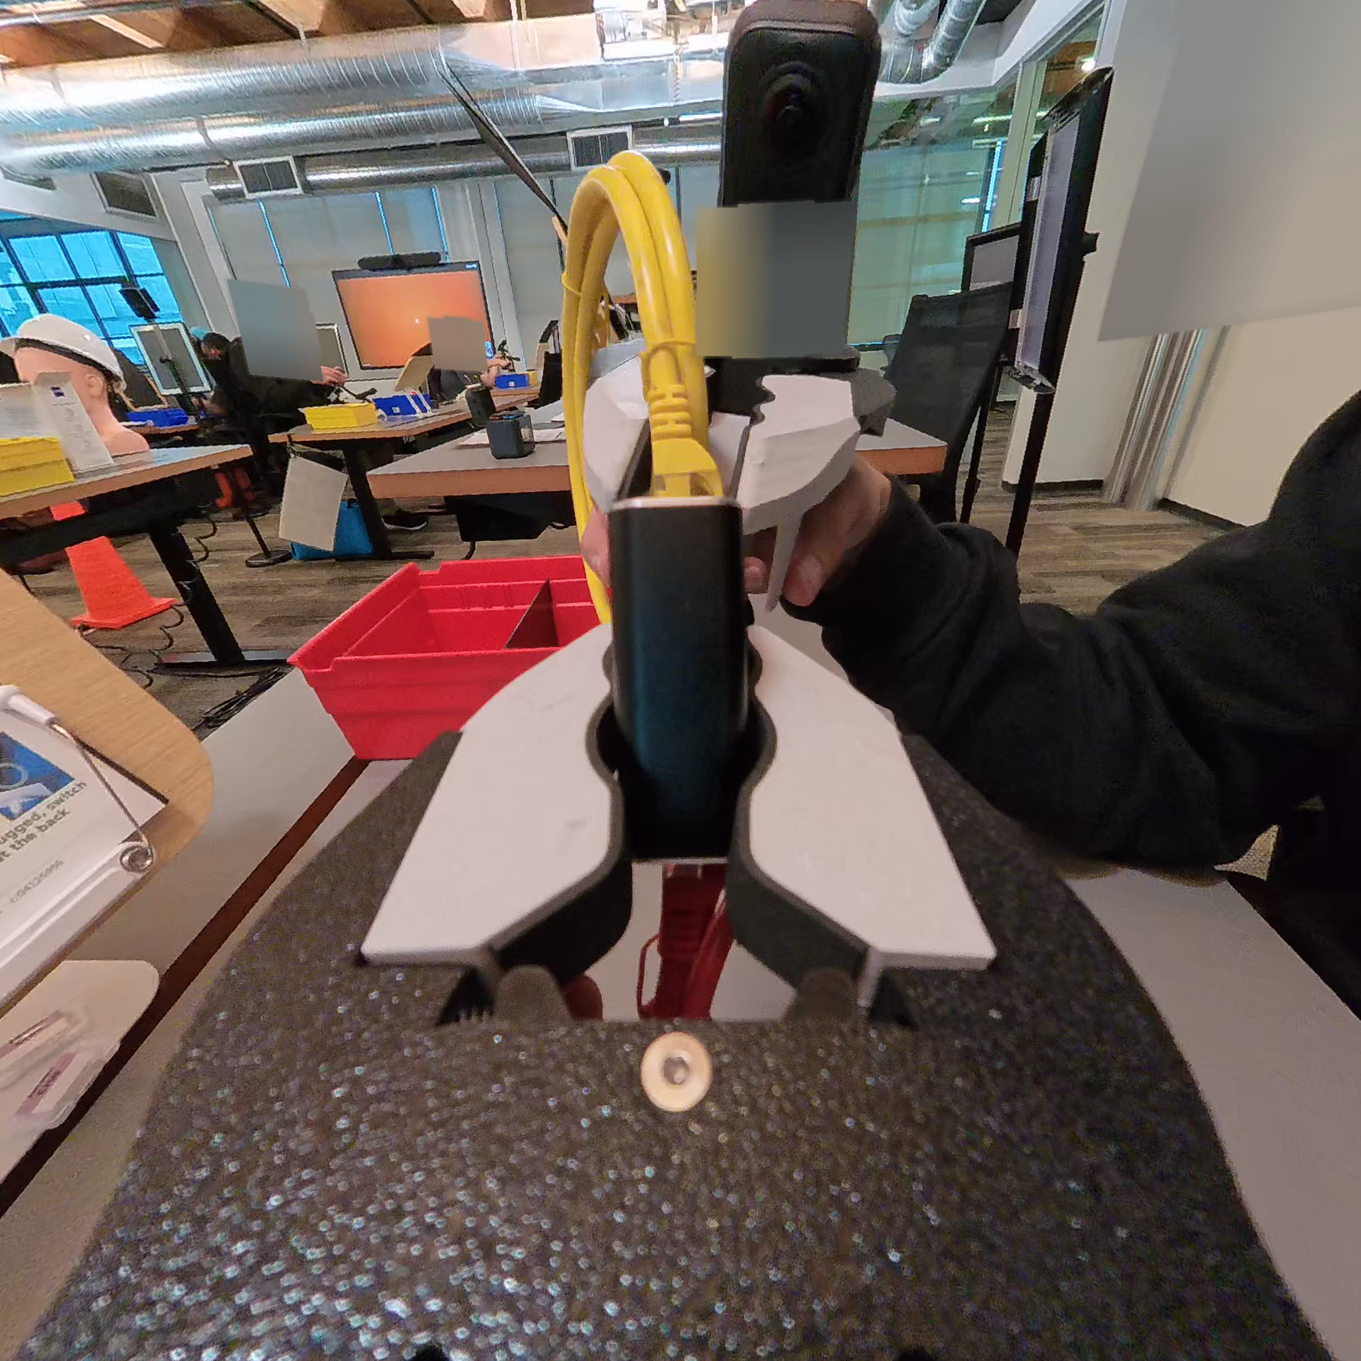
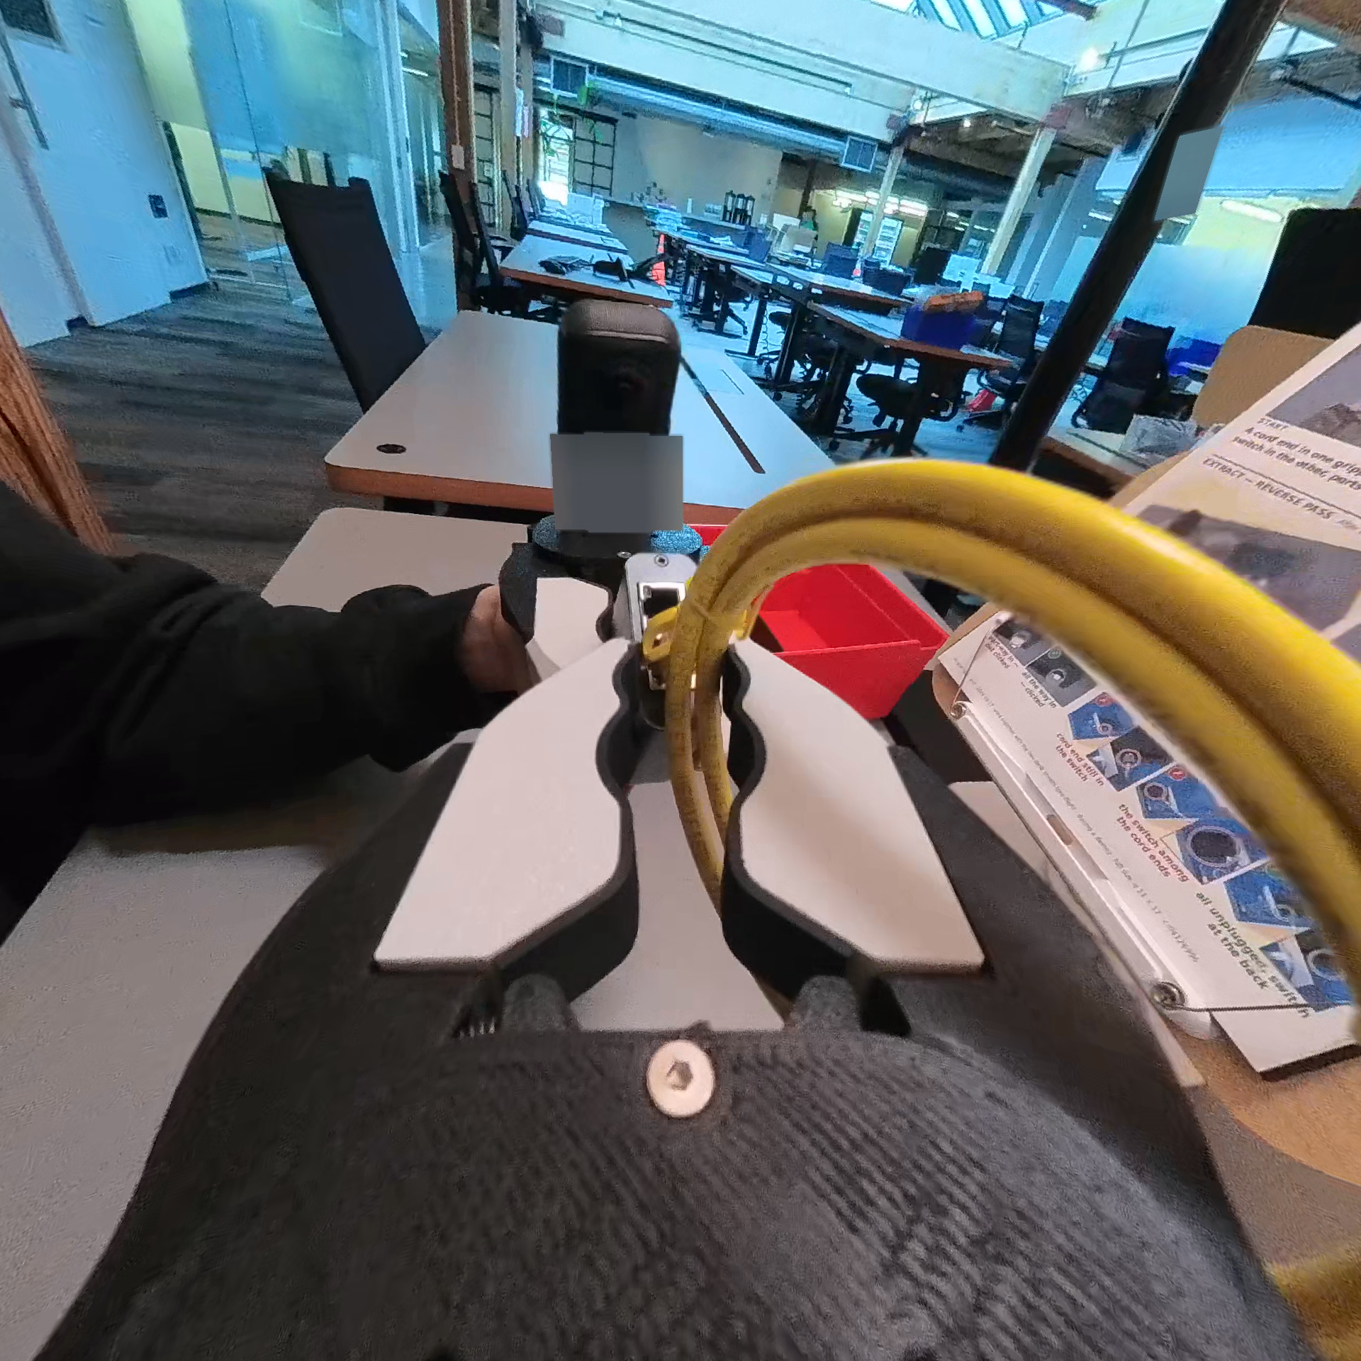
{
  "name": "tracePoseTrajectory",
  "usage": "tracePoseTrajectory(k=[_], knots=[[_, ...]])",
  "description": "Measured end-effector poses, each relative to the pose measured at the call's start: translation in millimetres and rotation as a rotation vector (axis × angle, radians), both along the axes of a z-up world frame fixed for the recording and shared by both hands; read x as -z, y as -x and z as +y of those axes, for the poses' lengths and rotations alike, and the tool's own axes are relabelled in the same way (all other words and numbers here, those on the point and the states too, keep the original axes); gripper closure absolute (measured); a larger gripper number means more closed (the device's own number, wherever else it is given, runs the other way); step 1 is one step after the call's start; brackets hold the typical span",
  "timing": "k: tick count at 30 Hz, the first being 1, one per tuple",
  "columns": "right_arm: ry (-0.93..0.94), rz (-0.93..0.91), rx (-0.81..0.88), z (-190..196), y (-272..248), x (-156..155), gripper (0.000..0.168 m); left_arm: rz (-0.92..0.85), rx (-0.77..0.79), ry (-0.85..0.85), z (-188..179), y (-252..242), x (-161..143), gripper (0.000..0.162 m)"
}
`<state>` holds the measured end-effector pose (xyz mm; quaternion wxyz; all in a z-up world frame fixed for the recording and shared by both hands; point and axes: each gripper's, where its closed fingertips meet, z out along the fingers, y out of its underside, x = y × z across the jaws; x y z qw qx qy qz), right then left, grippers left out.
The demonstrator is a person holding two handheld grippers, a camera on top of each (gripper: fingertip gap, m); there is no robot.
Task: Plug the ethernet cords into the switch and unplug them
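Above the counter [image 1: 294, 736], the left tool [image 1: 677, 744] is clamping the black switch [image 1: 674, 626], presenting its ports. Facing it, the right tool [image 2: 677, 736] is gripping the yellow cord [image 2: 692, 707], aligning the plug for insertion

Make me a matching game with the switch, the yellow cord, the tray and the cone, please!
Things:
1. switch
2. yellow ethernet cord
3. tray
4. traffic cone

Places or states:
A. standing on the floor
B. clamped in the left gripper
C. red, resting on the table edge
D. held in the right gripper, its plug at the switch's end

Pairs: 1-B, 2-D, 3-C, 4-A
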<state>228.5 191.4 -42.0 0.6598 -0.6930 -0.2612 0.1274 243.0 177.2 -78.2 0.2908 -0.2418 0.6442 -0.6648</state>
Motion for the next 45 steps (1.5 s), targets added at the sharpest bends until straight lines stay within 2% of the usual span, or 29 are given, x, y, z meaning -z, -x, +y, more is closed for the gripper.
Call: tracePoseTrajectory(k=[16,23,34,45], knots=[[-0.018,-0.083,-0.007,-7.4,2.6,-0.6,0.148,0.012,0.049,-0.004,-6.5,4.7,1.1,0.135],[-0.083,-0.154,-0.026,-6.8,8.5,-2.2,0.150,-0.001,0.065,0.003,-5.4,8.6,-1.3,0.135],[-0.094,-0.191,-0.035,-3.4,29.0,-4.2,0.153,-0.058,0.030,-0.085,0.9,20.7,-6.5,0.134],[-0.094,-0.233,-0.046,-8.3,18.5,25.4,0.152,0.028,0.012,-0.287,-3.0,8.5,31.1,0.135]])
